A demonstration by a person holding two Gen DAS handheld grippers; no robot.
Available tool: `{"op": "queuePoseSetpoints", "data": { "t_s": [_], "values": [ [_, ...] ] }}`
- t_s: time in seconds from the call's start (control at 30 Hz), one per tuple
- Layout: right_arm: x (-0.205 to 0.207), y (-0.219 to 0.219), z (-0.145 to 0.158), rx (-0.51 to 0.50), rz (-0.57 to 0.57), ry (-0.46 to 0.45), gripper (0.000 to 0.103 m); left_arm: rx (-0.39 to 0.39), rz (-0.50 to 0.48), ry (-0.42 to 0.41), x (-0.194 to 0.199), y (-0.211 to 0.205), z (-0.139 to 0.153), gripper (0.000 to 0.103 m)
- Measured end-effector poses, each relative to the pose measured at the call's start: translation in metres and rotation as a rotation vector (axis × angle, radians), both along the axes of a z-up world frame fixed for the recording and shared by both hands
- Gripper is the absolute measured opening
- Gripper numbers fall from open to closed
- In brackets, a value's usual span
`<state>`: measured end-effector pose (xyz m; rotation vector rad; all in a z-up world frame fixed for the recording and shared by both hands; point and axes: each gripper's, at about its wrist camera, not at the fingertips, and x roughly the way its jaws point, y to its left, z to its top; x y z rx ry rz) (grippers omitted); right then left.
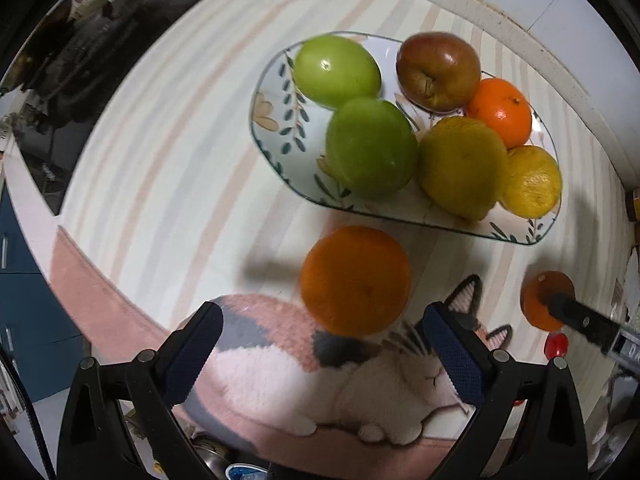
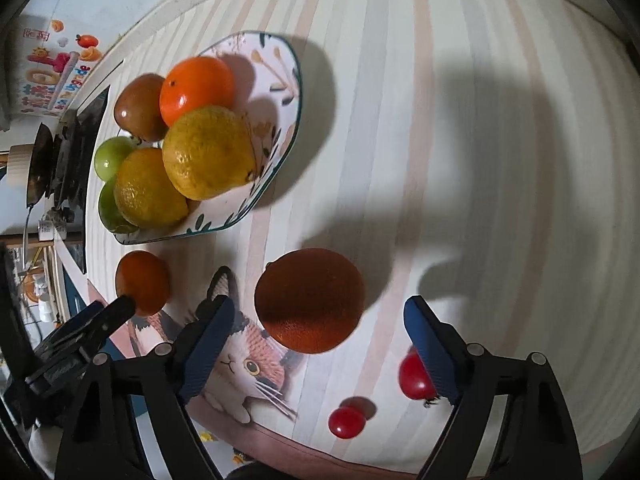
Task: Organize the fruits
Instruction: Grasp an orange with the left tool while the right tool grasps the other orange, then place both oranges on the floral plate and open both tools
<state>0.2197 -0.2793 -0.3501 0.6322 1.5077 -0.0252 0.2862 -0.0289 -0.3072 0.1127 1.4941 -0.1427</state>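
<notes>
A floral plate (image 1: pixel 276 120) holds two green apples (image 1: pixel 370 146), a red-brown apple (image 1: pixel 438 70), a mandarin (image 1: pixel 500 110) and two yellow citrus fruits (image 1: pixel 460 166). A loose orange (image 1: pixel 355 280) lies on the striped table in front of the plate, and my left gripper (image 1: pixel 323 310) hangs open over it, pads apart from its skin. A second orange (image 2: pixel 310 300) sits further right; my right gripper (image 2: pixel 319 304) straddles it, open, with gaps on both sides. One right finger (image 1: pixel 576 318) shows in the left wrist view.
Two cherry tomatoes (image 2: pixel 346 422) (image 2: pixel 416 376) lie near the table's front edge by the right finger. A cat-print mat (image 1: pixel 320 380) covers the near edge. A black cooktop (image 1: pixel 100 80) lies far left, and a wall (image 1: pixel 520 0) runs behind the plate.
</notes>
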Motion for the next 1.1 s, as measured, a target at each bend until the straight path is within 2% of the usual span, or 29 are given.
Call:
{"op": "queuePoseSetpoints", "data": {
  "t_s": [0.03,0.1,0.13,0.23,0.27,0.3,0.4,0.53,0.7,0.9,1.0,1.1],
  "values": [
    [0.001,0.002,-0.003,0.003,0.004,0.0,0.08,-0.008,-0.003,-0.004,0.002,-0.001,-0.003,0.1],
    [0.003,0.008,-0.008,0.004,0.023,0.001,0.072,-0.015,-0.008,-0.012,0.005,-0.002,-0.007,0.087],
    [0.004,0.011,-0.008,0.004,0.033,0.002,0.067,-0.036,-0.011,-0.005,0.006,-0.003,-0.01,0.086],
    [0.008,0.02,-0.013,-0.019,0.061,0.001,0.061,-0.073,-0.027,0.0,0.007,-0.007,-0.011,0.073],
    [0.009,0.022,-0.013,-0.024,0.067,-0.006,0.06,-0.082,-0.037,0.001,0.006,-0.009,-0.011,0.065],
    [0.01,0.024,-0.014,-0.026,0.071,-0.008,0.06,-0.085,-0.042,0.001,0.004,-0.011,-0.011,0.063],
    [0.014,0.03,-0.014,-0.035,0.085,-0.006,0.06,-0.069,-0.06,-0.006,-0.001,-0.013,-0.009,0.062],
    [0.017,0.035,0.002,-0.052,0.107,-0.033,0.059,-0.072,-0.028,0.007,-0.008,-0.002,-0.002,0.062],
    [0.021,0.03,0.031,-0.039,0.092,-0.091,0.059,-0.118,0.022,-0.01,-0.003,0.021,0.03,0.062],
    [0.046,0.02,0.067,-0.042,0.075,-0.167,0.059,-0.156,0.072,-0.081,0.031,0.043,0.065,0.062],
    [0.062,0.006,0.077,-0.05,0.061,-0.184,0.059,-0.141,0.084,-0.095,0.06,0.047,0.063,0.062],
    [0.091,-0.007,0.078,-0.07,0.054,-0.186,0.059,-0.141,0.097,-0.071,0.085,0.045,0.048,0.062]
  ]
}}
